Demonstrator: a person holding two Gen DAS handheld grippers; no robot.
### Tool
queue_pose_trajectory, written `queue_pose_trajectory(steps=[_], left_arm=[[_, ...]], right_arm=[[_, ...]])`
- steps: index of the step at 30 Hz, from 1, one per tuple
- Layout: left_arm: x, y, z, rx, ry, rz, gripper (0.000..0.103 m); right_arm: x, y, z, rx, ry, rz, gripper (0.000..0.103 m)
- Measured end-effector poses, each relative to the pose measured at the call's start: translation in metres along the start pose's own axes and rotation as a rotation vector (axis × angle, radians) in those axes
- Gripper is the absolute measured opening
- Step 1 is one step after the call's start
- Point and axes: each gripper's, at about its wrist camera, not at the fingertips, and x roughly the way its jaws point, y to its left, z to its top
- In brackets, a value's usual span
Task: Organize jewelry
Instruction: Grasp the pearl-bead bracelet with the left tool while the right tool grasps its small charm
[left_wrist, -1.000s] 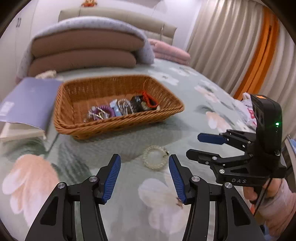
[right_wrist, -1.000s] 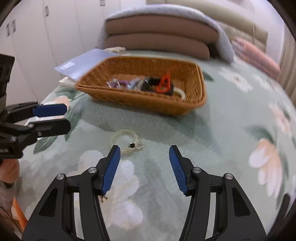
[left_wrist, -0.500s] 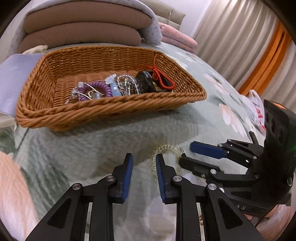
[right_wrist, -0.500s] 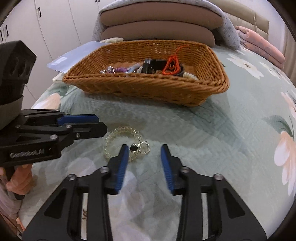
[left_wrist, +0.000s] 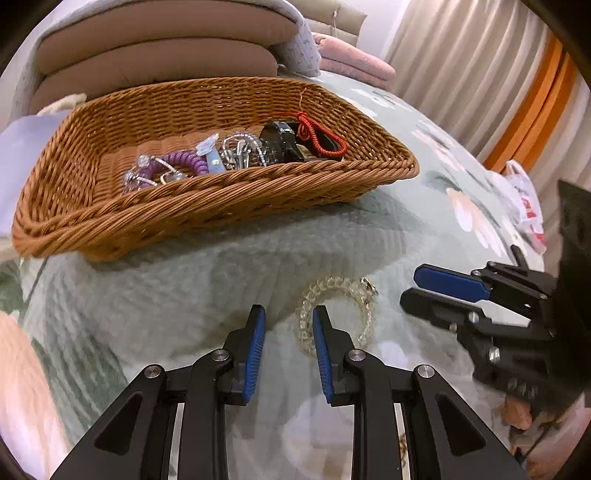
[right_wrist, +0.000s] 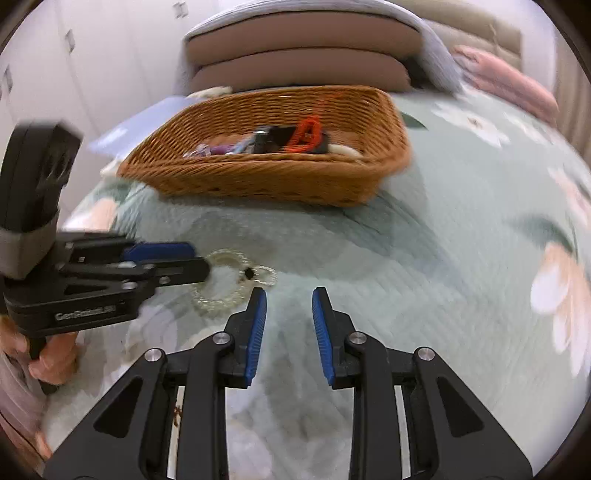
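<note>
A clear beaded bracelet lies flat on the green floral bedspread in front of a wicker basket. My left gripper is narrowly open and empty, its right finger beside the bracelet's left rim. My right gripper is also narrowly open and empty, just right of the bracelet. The right gripper shows in the left wrist view, and the left gripper in the right wrist view at the bracelet's left. The basket holds a purple coil, silver pieces, a black item and a red cord.
Stacked brown cushions lie behind the basket. A lavender folder sits at its left. A plastic bag lies at the right bed edge near curtains. White cupboards stand at the left.
Both grippers narrowed from wide open and dropped close to the bracelet. Over the last half second the right gripper shifted right of the bracelet; the left stays at its left rim.
</note>
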Motion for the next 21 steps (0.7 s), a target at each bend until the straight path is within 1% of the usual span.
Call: queue_pose_trajectory(steps=[3, 4, 6, 9, 12, 16, 18, 21], left_arm=[[0.003, -0.009, 0.000, 0.039, -0.003, 0.045, 0.026], [0.004, -0.011, 0.000, 0.048, -0.006, 0.060, 0.018], [0.003, -0.013, -0.001, 0.050, 0.000, 0.088, 0.009], [-0.004, -0.006, -0.003, 0.018, 0.018, 0.105, 0.009], [-0.016, 0.005, -0.008, 0.002, 0.027, 0.131, 0.009], [-0.027, 0.018, -0.017, -0.006, 0.042, 0.174, 0.009], [-0.030, 0.022, -0.019, -0.011, 0.032, 0.171, 0.009], [-0.029, 0.026, -0.021, -0.015, 0.022, 0.158, 0.009]], right_arm=[[0.010, 0.007, 0.003, -0.069, 0.040, -0.014, 0.025], [0.016, 0.008, 0.004, -0.091, 0.065, -0.017, 0.025], [0.017, 0.009, 0.003, -0.120, 0.064, -0.015, 0.025], [0.018, 0.012, 0.008, -0.149, 0.068, -0.012, 0.025], [0.025, 0.019, 0.016, -0.176, 0.075, 0.018, 0.025], [0.035, 0.034, 0.022, -0.238, 0.077, 0.006, 0.025], [0.040, 0.039, 0.024, -0.248, 0.076, 0.000, 0.025], [0.042, 0.040, 0.026, -0.248, 0.073, 0.015, 0.025]])
